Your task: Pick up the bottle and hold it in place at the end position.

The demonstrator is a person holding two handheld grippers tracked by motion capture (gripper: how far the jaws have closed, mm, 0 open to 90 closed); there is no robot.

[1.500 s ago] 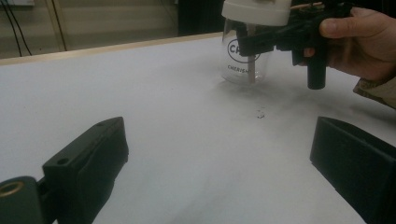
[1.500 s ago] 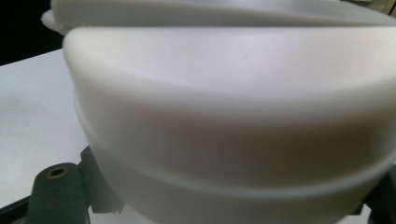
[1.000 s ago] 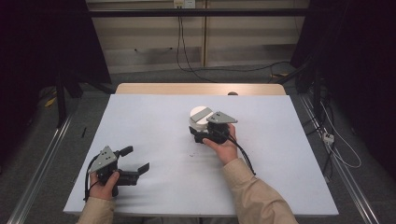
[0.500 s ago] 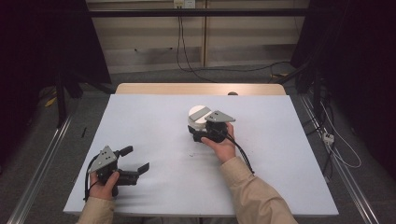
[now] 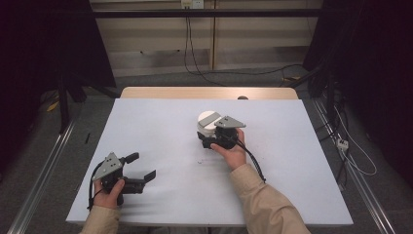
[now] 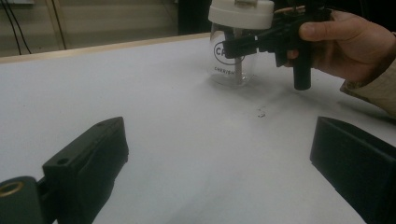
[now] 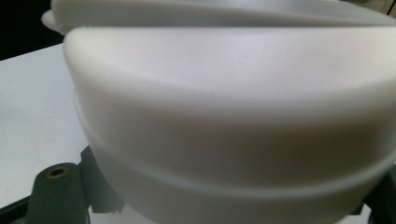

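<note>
No change over last second: both hands parked, jaws unmoved. Right gripper (image 5: 207,133) clamped on jar (image 5: 206,126) just under white lid (image 6: 240,13). Jar upright on table (image 5: 292,161). Left gripper (image 5: 141,165) well apart from jar, near-left of it, jaws spread wide, nothing between. Likely meaning: grip settled, jar steadied, lid not yet worked; free gripper to come over next.

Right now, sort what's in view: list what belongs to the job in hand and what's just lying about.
In the job:
- glass jar with white lid
- right gripper, shut on the jar under its lid

Lying about:
- left gripper, open, apart from the jar
- small dark speck on the white table
- cables on the floor
</note>
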